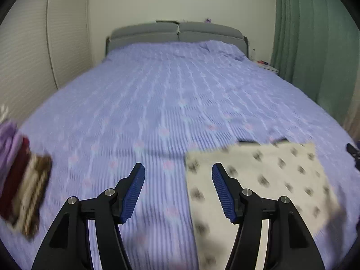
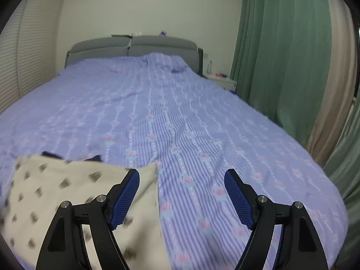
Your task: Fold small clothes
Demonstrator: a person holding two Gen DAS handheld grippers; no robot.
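A cream garment with dark spots (image 1: 265, 180) lies flat on the purple striped bedspread (image 1: 171, 94), with a dark collar edge at its far side. My left gripper (image 1: 178, 168) hovers above the garment's left edge, open, nothing between its blue pads. In the right wrist view the same garment (image 2: 67, 186) lies at lower left. There my right gripper (image 2: 181, 174) stands open above the garment's right edge and the bedspread (image 2: 180, 112), holding nothing. Both views are blurred.
A stack of folded clothes (image 1: 20, 177) in purple, dark red and brown stripes sits at the bed's left edge. A grey headboard (image 1: 177, 33) is at the far end. Green curtains (image 2: 283, 56) and a white nightstand (image 2: 221, 82) stand to the right.
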